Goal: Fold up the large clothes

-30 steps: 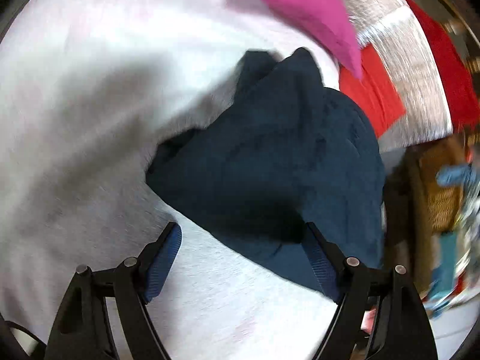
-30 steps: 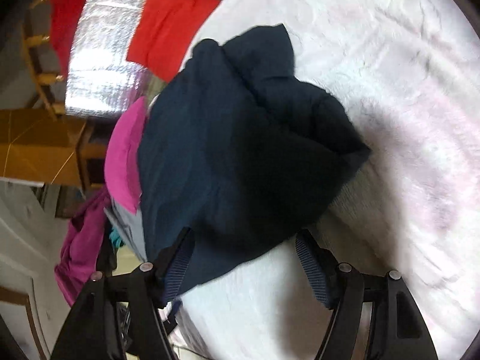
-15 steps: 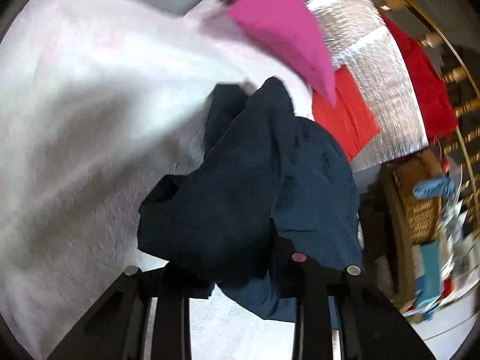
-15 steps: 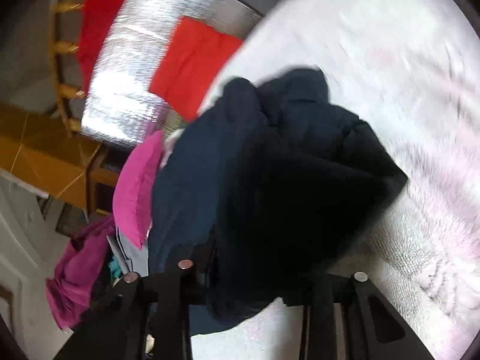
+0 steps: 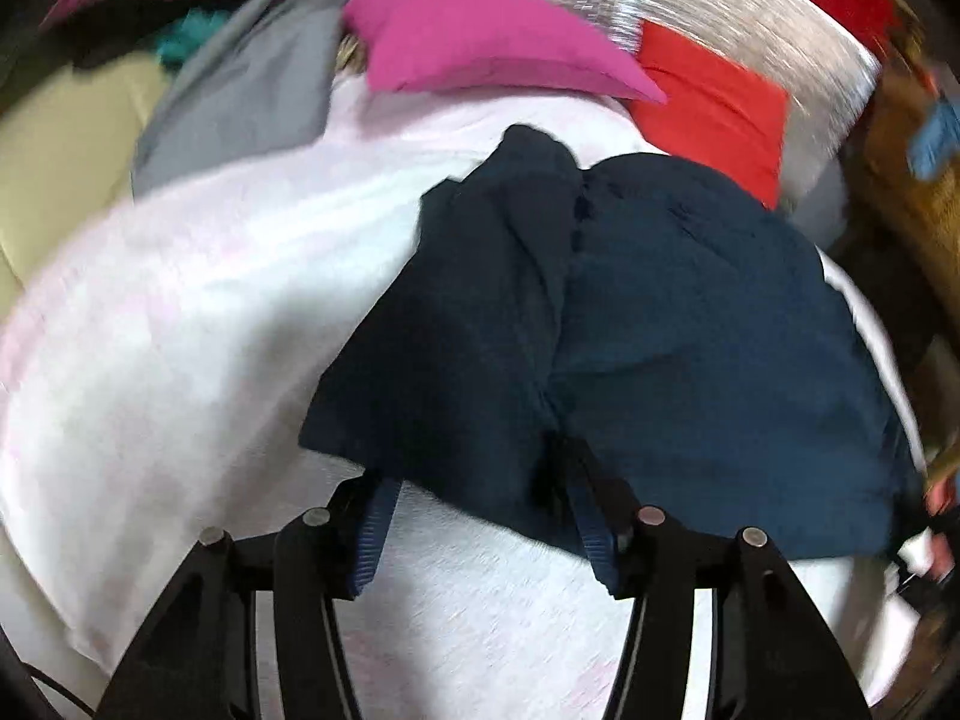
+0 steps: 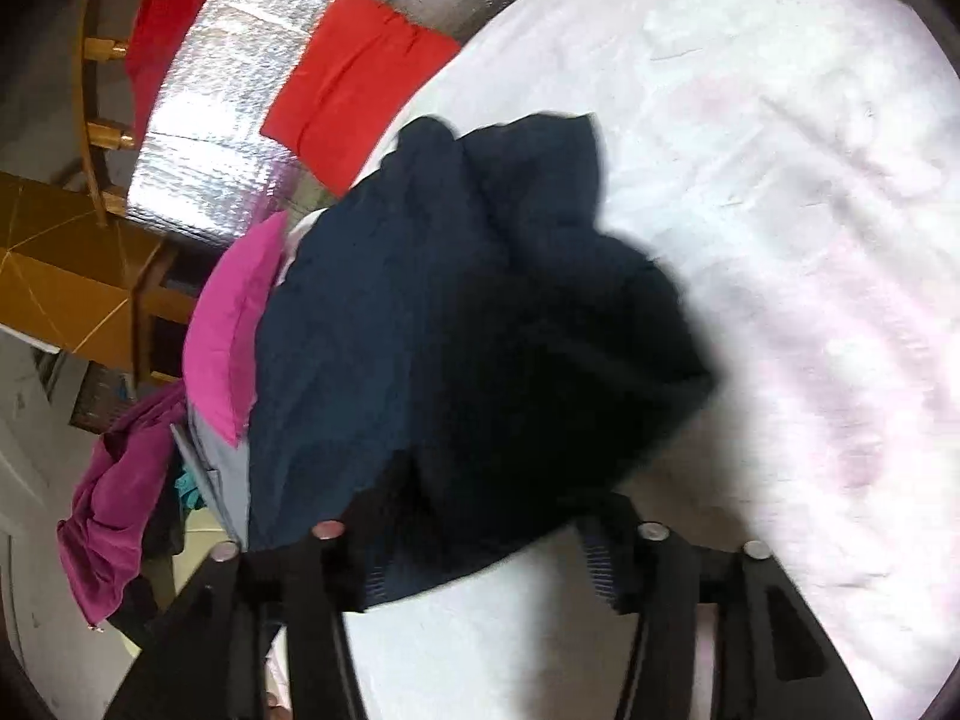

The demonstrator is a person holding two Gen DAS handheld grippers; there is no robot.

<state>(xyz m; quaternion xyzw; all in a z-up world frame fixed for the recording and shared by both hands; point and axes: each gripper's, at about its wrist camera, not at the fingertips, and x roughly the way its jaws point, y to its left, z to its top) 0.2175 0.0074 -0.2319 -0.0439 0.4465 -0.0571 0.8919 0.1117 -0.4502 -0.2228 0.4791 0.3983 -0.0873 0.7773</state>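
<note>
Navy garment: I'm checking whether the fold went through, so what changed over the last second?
Both grippers closed on the navy garment, bunched it up, and their jaws are now opening again: the left gripper and right gripper have cloth between the fingers, no longer pinched. The left view swung toward the pink cushion. The white blanket stayed put.

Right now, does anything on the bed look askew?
Yes: the navy garment lies bunched and rumpled near the white cover's edge, not flat or squared. Both grippers' jaws are opening around its hem.
</note>
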